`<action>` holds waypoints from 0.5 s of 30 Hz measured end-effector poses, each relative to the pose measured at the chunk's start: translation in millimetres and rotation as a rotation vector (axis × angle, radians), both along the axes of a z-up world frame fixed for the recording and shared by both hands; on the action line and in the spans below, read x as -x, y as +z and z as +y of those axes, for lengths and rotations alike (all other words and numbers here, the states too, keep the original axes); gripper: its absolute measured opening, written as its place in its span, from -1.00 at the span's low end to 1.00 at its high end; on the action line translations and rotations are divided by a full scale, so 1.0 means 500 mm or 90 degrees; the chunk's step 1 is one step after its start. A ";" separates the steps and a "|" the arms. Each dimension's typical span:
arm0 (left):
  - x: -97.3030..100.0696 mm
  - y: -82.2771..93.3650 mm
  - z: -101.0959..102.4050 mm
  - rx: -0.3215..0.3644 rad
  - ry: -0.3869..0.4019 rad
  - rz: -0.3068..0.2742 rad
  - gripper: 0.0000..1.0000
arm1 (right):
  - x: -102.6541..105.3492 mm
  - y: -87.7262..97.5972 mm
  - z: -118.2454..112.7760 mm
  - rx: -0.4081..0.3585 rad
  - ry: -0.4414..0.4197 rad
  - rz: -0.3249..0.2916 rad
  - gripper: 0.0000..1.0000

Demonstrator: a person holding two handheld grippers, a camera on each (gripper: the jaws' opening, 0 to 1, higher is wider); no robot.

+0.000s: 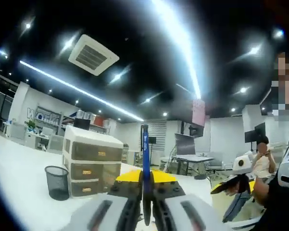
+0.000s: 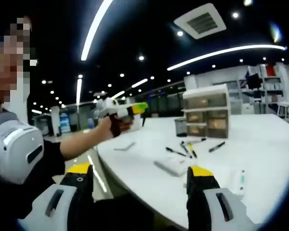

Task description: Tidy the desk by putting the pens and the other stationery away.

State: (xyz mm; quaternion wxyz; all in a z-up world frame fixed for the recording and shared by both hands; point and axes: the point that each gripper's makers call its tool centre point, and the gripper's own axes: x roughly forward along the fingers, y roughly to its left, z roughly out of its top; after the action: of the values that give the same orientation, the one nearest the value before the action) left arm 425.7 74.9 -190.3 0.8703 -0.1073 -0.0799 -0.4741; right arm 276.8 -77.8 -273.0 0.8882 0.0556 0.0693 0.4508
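My left gripper [image 1: 145, 182] is shut on a blue pen [image 1: 145, 149], which stands upright between its yellow-tipped jaws. A black mesh pen cup [image 1: 58, 183] stands on the white desk [image 1: 19, 178] ahead and to the left. In the right gripper view the left gripper [image 2: 135, 109] is held up in a person's hand above the desk's left end. My right gripper [image 2: 139, 171] is open with nothing in it, its jaws wide apart, off the desk's near edge. Several dark pens [image 2: 176, 151] lie loose mid-desk, one more [image 2: 216, 147] to the right, and a white pen [image 2: 242, 180] near the edge.
A beige drawer unit [image 1: 91, 161] stands beside the cup; both show again at the back, unit [image 2: 207, 113] and cup [image 2: 181, 126]. A flat white item [image 2: 173, 166] and a grey item [image 2: 124, 146] lie on the desk [image 2: 260, 154]. The right gripper [image 1: 236, 180] enters from the right.
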 end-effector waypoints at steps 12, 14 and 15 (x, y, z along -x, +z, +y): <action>0.143 -0.055 -0.064 0.005 -0.112 0.034 -0.87 | -0.008 0.012 0.020 -0.023 0.009 -0.014 0.42; 0.166 -0.065 -0.074 0.006 -0.121 0.031 -0.87 | -0.009 0.017 0.022 -0.032 0.012 -0.016 0.40; 0.175 -0.071 -0.078 -0.004 -0.118 0.021 -0.87 | -0.009 0.018 0.023 -0.035 0.013 -0.016 0.39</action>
State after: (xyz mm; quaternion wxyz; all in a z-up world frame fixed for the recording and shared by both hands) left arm 338.2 35.9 -225.6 0.8240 -0.1191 -0.0541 -0.5513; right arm 281.4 -66.2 -263.8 0.8825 0.0734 0.0463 0.4623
